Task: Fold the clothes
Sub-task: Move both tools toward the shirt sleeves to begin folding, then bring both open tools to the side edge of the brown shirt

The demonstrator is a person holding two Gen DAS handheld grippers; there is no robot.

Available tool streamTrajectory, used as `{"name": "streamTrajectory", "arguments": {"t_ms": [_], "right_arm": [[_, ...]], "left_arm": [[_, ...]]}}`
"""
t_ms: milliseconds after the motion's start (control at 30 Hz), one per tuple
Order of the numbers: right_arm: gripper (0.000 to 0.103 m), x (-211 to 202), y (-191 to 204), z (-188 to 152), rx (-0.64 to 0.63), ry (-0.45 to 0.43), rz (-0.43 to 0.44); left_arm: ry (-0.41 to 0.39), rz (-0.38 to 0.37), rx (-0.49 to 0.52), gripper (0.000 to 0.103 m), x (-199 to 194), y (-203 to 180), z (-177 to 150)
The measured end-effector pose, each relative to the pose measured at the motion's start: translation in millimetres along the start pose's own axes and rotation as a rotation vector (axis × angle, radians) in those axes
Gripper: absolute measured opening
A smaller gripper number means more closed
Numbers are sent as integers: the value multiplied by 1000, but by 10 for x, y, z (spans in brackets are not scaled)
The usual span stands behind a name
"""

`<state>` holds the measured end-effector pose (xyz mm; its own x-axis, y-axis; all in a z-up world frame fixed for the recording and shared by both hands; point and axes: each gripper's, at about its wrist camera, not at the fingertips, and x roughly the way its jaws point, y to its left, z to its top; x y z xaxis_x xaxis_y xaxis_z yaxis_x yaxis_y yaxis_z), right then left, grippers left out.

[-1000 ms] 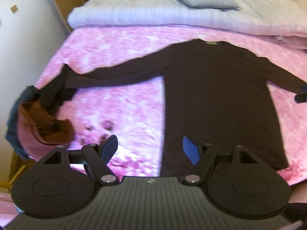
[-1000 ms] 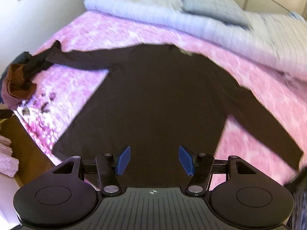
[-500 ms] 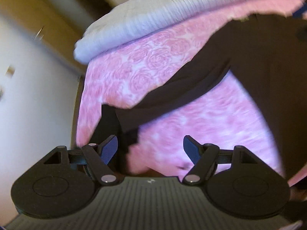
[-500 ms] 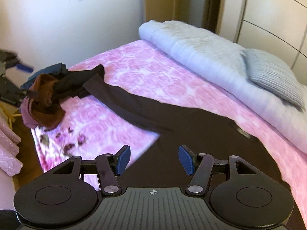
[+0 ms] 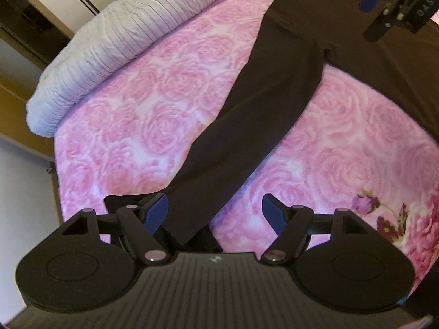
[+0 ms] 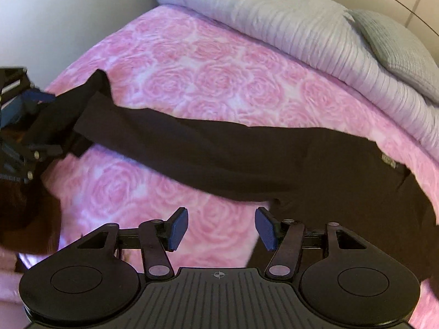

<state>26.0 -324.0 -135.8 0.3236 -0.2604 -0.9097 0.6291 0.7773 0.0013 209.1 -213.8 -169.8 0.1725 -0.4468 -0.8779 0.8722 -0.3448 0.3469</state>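
Observation:
A dark long-sleeved shirt (image 5: 288, 63) lies flat on the pink rose bedspread (image 5: 142, 126). Its left sleeve (image 6: 192, 150) stretches out towards the bed's left edge. My left gripper (image 5: 215, 213) hangs open over the cuff end, and the sleeve runs between its blue pads without being pinched. My right gripper (image 6: 221, 227) is open with its jaws closing. It hovers over bare bedspread just below the armpit, with the shirt's side edge by its right pad (image 6: 264, 230). Each gripper shows in the other's view: the right gripper (image 5: 384, 2) and the left gripper (image 6: 22, 126).
A folded pale grey duvet (image 6: 301, 27) and a grey pillow (image 6: 397, 44) lie along the head of the bed. A brown garment pile (image 6: 24, 219) sits at the bed's left edge, by the white wall (image 6: 55, 27). More dark cloth (image 5: 203, 238) lies under the cuff.
Both grippers have swung left from the shirt's hem and come lower. The left one rolled and now sits over the cuff; the right one is near the armpit with slightly narrower jaws.

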Motion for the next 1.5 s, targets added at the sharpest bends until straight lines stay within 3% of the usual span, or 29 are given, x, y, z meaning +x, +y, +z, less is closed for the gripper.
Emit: {"name": "streamTrajectory", "arguments": {"t_ms": [200,500,867,1100,1200,1267,1500], "right_arm": [[50,84,51,121,34,12,-18],[36,91,-41,103,7,-7,13],[35,249,-42,73,-27,12,37],[35,525,238,169,-4,52,6],[43,667,417,257,28,65,-11],[56,759,546,322,41,67,-18],[75,1026,975,577,47,64,-23]], "left_arm": [[7,-18,-16,72,78,38,-22],[63,34,-84,72,-62,2,-22],[84,41,-78,72,-55,26,-141],[42,-1,-17,72,150,373,-267],[25,-22,20,72,261,562,-326],[19,-31,43,72,326,690,-359],[-12,-44,52,74,455,1059,-440]]}}
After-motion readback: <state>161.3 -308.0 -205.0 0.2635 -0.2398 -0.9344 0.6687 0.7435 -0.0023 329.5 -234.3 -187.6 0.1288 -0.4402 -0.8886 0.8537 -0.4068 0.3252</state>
